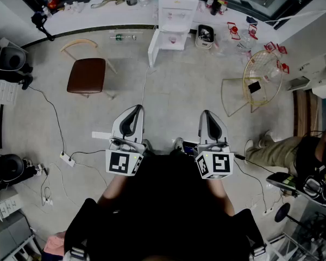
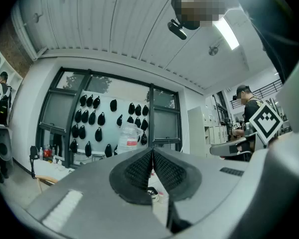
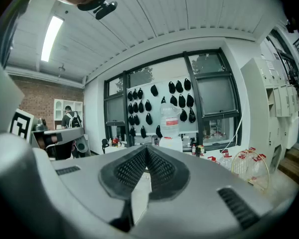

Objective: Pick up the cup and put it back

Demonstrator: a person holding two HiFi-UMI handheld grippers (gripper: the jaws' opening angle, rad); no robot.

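Left tool (image 1: pixel 136 111), right tool (image 1: pixel 207 115): both closed, empty, level above floor (image 1: pixel 179 94). Pick-up not begun; cup not located ahead. Next: find cup, open tool.

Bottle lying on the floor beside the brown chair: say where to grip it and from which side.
Likely best across its middle, from above: the bottle lies on its side, lengthwise left-right in the head view, so its round flanks would meet the tool's pads.

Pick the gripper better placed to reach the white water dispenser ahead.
Right, but barely. The left gripper and right gripper are both shut, empty, side by side, far from the water dispenser; in the head view it stands slightly nearer the right one's line.
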